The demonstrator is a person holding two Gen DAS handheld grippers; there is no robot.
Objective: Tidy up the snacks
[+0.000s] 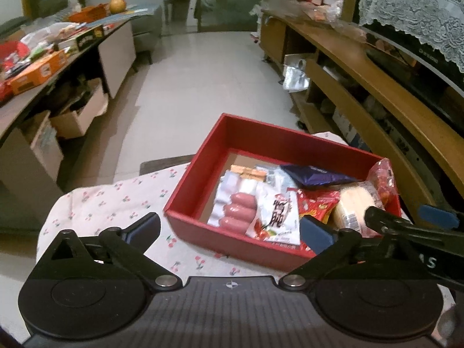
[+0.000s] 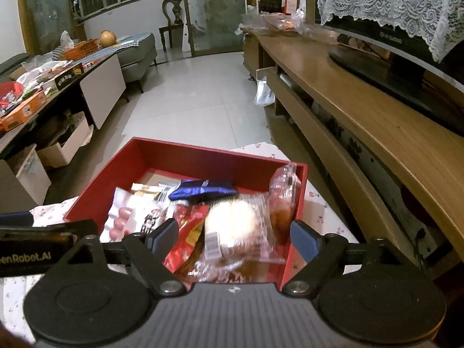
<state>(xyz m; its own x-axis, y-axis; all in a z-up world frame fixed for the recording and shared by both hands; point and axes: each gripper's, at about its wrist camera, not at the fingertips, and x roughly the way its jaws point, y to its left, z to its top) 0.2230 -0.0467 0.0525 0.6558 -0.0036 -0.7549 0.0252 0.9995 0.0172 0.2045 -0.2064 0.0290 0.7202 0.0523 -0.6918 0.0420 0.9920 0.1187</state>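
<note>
A red box [image 1: 200, 161] [image 2: 203, 152] stands on a cherry-print cloth and holds several snacks: a pink sausage pack [image 1: 236, 210] [image 2: 120, 220], a white packet with black characters [image 1: 277, 211], a red packet [image 1: 317, 204] [image 2: 188, 232], a dark blue packet [image 1: 316, 175] [image 2: 203, 191], a round pale cake in clear wrap [image 1: 355, 203] [image 2: 232, 223], and a reddish wrapped snack [image 1: 382, 179] [image 2: 282, 200] leaning on the right wall. My left gripper [image 1: 230, 226] is open and empty over the box's near edge. My right gripper [image 2: 233, 233] is open just above the cake, and it also shows in the left wrist view [image 1: 406, 217].
The cherry-print cloth [image 1: 116, 203] covers a small table. A cluttered counter [image 1: 34, 66] with boxes runs along the left. A long wooden TV stand [image 2: 362, 110] with a TV [image 2: 400, 58] runs along the right. White tiled floor [image 1: 203, 72] lies beyond the box.
</note>
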